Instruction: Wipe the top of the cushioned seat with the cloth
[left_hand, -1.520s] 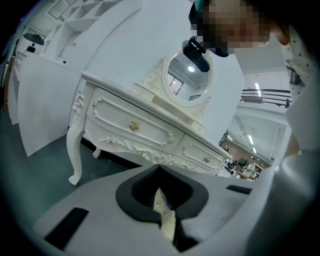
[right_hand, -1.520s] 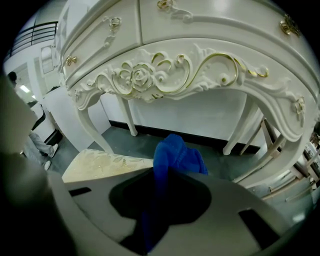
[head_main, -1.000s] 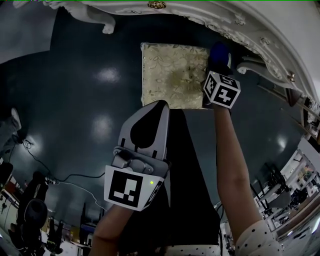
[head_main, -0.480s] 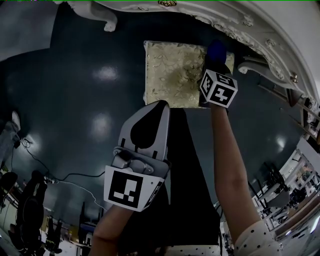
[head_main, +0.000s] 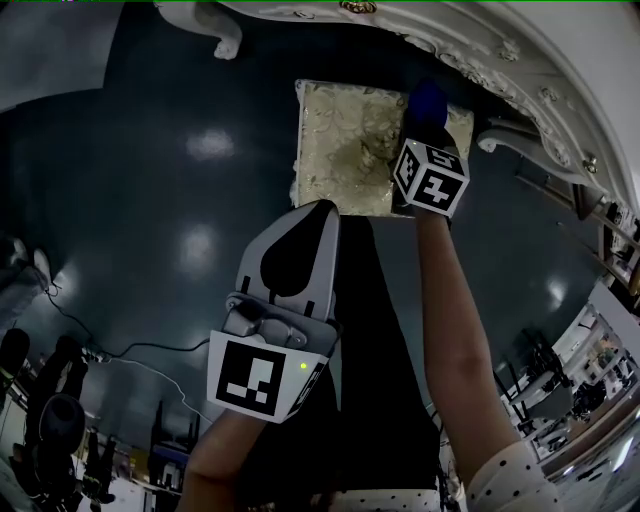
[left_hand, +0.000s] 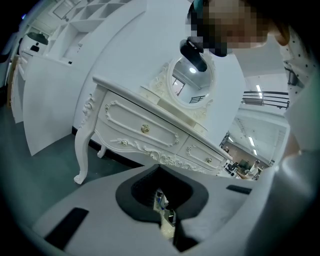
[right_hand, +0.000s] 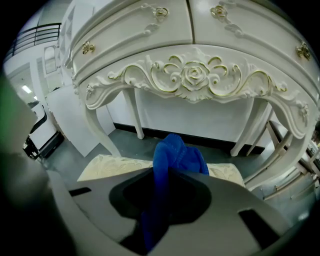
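The cushioned seat (head_main: 345, 145) is a square, cream, patterned stool top on the dark floor, seen from above in the head view. My right gripper (head_main: 425, 125) hovers over its right part, shut on a blue cloth (head_main: 428, 103). In the right gripper view the blue cloth (right_hand: 172, 160) bunches up between the jaws, with the seat (right_hand: 112, 165) just beyond and below. My left gripper (head_main: 298, 250) is held back near the seat's near edge, jaws together with nothing in them; in the left gripper view my left gripper (left_hand: 162, 212) points up at the furniture.
A white ornate dressing table (head_main: 470, 45) curves along the top and right, its carved legs (head_main: 215, 40) standing on the floor near the seat. The same table (right_hand: 195, 75) rises close behind the seat. Cables (head_main: 130, 365) lie on the floor at lower left.
My right gripper with the cloth has shifted left over the seat's right part. The left gripper has stayed put.
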